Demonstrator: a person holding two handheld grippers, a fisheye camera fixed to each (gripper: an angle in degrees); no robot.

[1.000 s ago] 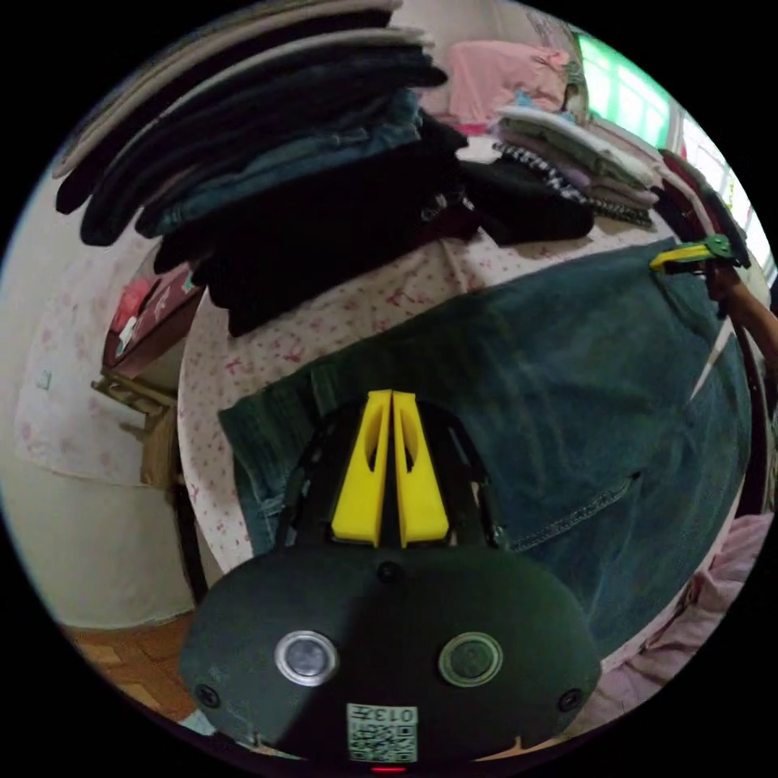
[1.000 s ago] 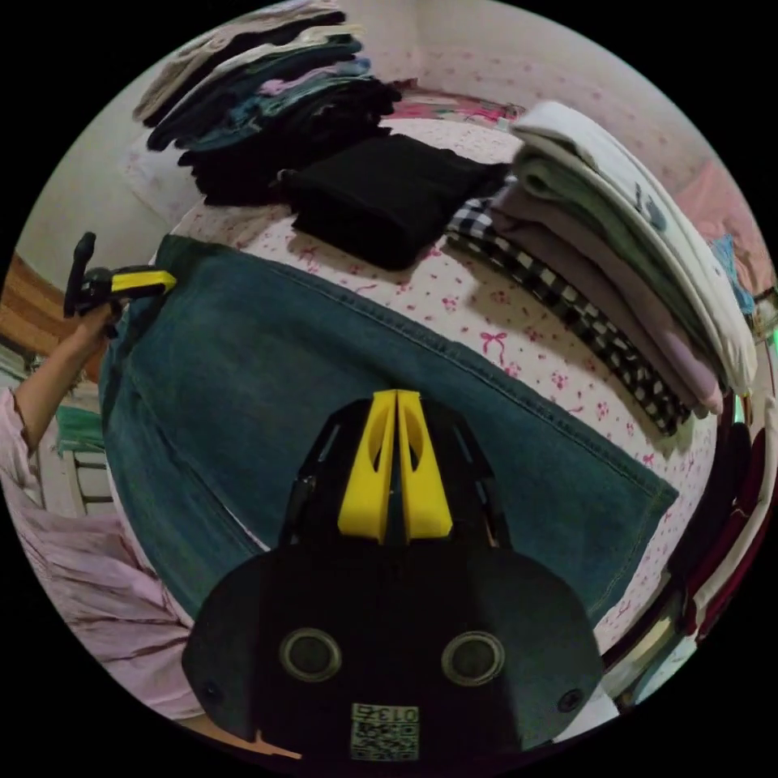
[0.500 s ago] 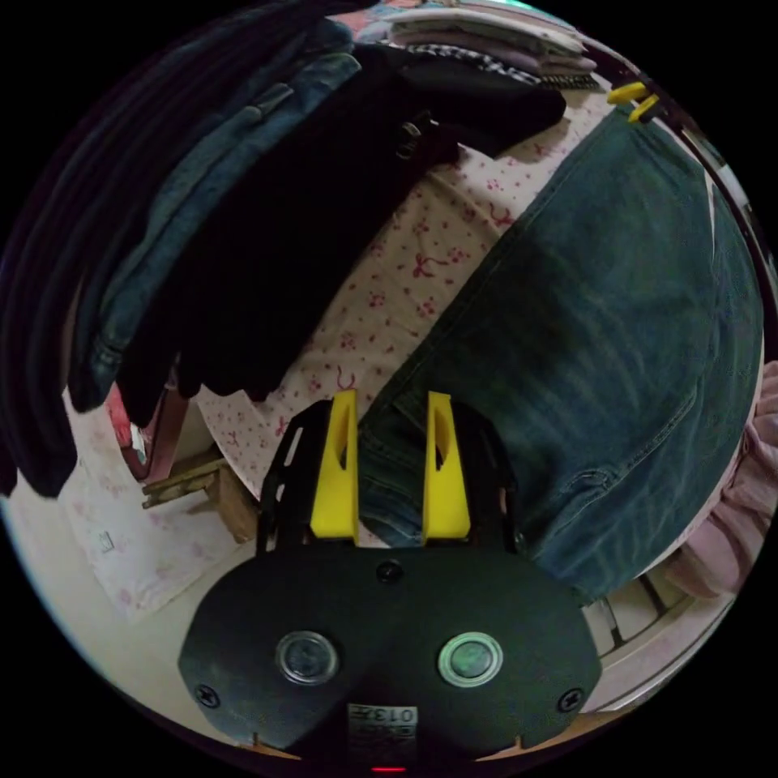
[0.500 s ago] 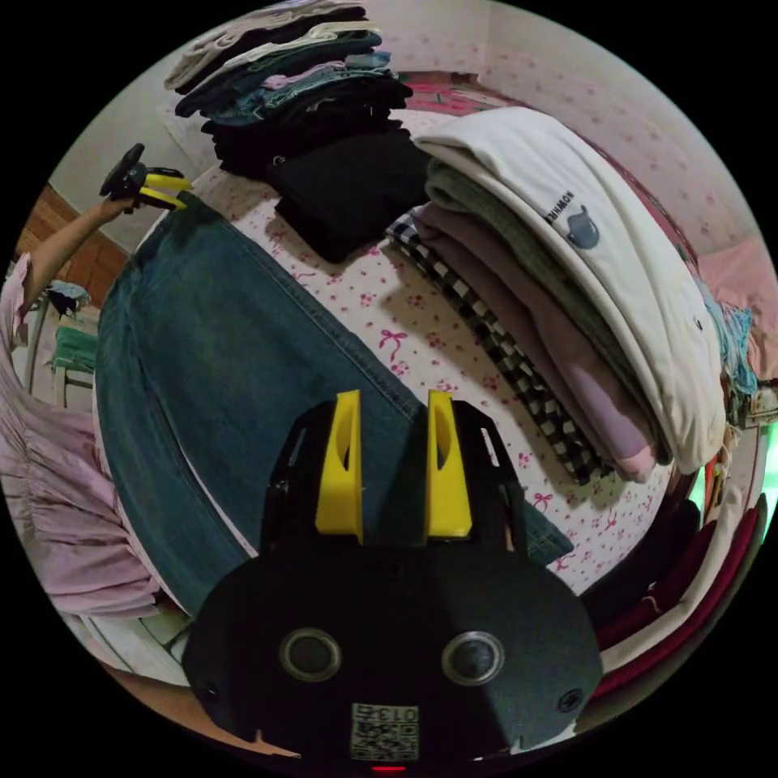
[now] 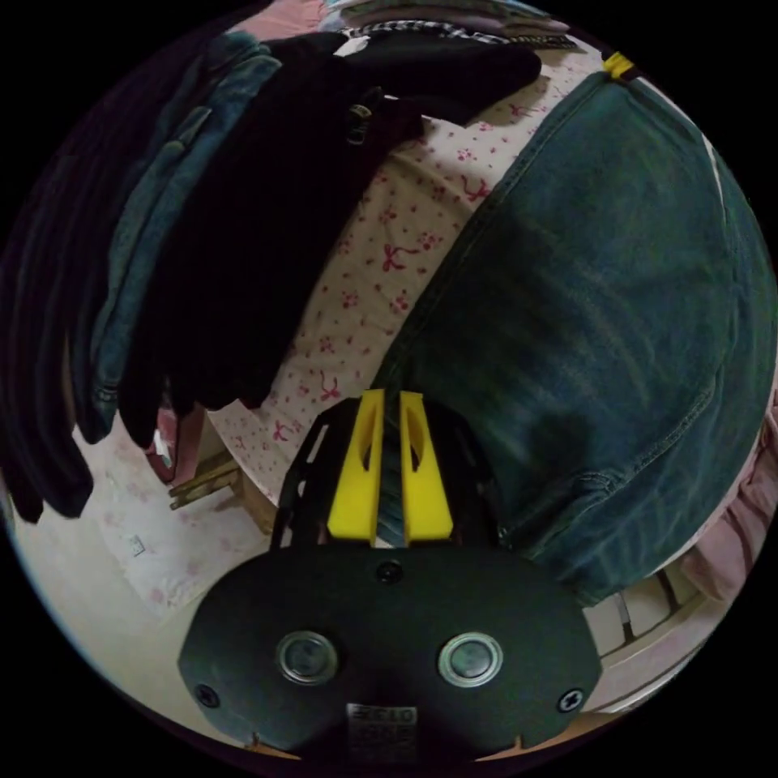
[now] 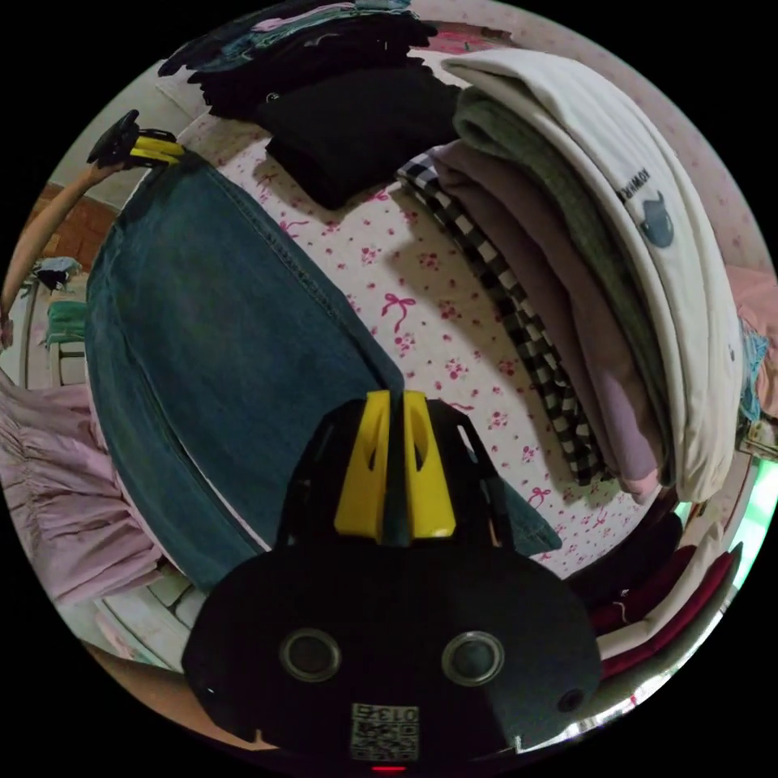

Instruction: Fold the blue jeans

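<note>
Your right gripper [image 6: 394, 405] pinches the blue jeans [image 6: 219, 324] at their corner; your left gripper [image 6: 158, 150] sits at the jeans' far end.

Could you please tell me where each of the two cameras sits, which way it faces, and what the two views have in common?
Left gripper view: rides the left gripper at one end of the blue jeans, looking along them toward the right gripper, with a dark folded stack alongside; its own jaws pinch denim.
Right gripper view: rides the right gripper at the opposite end, looking back at the left gripper and the person's forearm; a pale folded stack lies alongside.
Shared: the jeans, the bow-print cover, the black folded garment.
</note>
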